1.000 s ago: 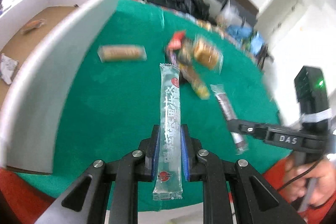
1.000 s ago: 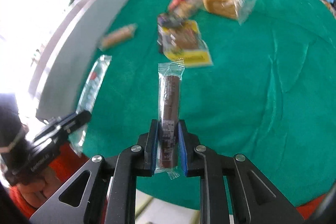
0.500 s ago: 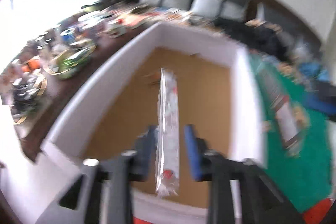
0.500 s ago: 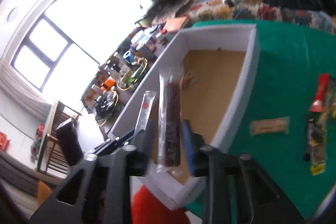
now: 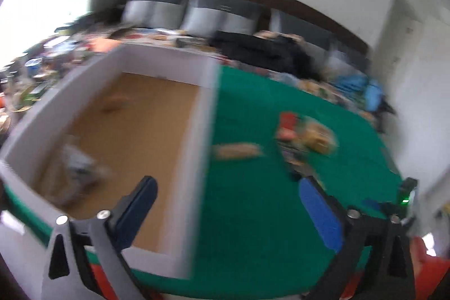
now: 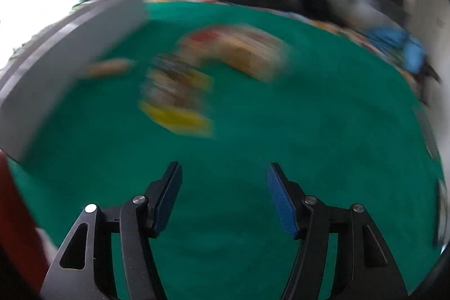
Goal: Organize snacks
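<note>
At the table's left edge the white box holds blurred wrappers, the left gripper opening empty over its right wall, remaining snacks mid-table, and the right gripper opening empty above green cloth.

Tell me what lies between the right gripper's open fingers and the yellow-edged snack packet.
Only bare green tablecloth, seen in the right wrist view, between the opening, empty right gripper and the blurred yellow-edged snack packet.

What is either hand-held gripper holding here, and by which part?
Nothing. The left hand-held gripper and right hand-held gripper are both empty, jaws opening.
</note>
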Demonstrator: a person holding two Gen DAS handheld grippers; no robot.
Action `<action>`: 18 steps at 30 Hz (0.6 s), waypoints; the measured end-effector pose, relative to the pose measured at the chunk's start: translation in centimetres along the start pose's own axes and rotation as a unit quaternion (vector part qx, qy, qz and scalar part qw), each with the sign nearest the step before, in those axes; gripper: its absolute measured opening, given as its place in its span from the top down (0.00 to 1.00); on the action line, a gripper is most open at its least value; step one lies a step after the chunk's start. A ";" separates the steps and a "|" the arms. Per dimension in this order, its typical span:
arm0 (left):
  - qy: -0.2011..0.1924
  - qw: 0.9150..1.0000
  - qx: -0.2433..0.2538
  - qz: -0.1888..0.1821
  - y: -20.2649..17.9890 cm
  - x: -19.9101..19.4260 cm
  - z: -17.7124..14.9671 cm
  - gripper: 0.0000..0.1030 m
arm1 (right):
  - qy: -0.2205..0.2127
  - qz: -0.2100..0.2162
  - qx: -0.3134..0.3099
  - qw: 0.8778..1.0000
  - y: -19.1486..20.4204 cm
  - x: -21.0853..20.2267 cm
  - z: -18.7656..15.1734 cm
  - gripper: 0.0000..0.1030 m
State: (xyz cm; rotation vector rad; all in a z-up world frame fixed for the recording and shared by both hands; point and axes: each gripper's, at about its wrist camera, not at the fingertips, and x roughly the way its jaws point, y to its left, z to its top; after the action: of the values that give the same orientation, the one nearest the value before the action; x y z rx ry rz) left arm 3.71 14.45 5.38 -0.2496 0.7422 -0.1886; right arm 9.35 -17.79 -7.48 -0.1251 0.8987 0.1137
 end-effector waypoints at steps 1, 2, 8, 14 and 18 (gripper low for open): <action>0.014 1.000 0.009 -0.019 -2.0 1.4 -1.0 0.01 | -0.004 -0.012 0.018 1.000 -1.7 -0.3 -1.1 0.36; 0.033 0.999 0.017 -0.028 -3.5 2.9 -1.7 0.01 | -0.011 -0.021 0.037 0.999 -3.1 -0.5 -2.1 0.36; 0.106 0.992 0.073 0.007 -8.6 11.4 -6.1 0.01 | -0.018 -0.015 0.122 0.992 -7.1 -1.1 -1.9 0.36; 0.123 0.987 0.073 0.066 -8.4 14.7 -7.3 0.01 | 0.007 0.002 0.107 0.994 -6.9 1.2 -1.3 0.36; 0.130 0.983 0.083 0.098 -7.2 15.9 -8.2 0.01 | 0.014 -0.002 0.093 0.996 -6.1 1.4 -2.1 0.36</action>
State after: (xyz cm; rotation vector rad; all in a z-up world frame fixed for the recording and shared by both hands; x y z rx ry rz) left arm 9.01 2.17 -8.54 0.0089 1.0000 -0.0968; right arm 9.54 -24.04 -9.48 0.0447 0.9324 0.0253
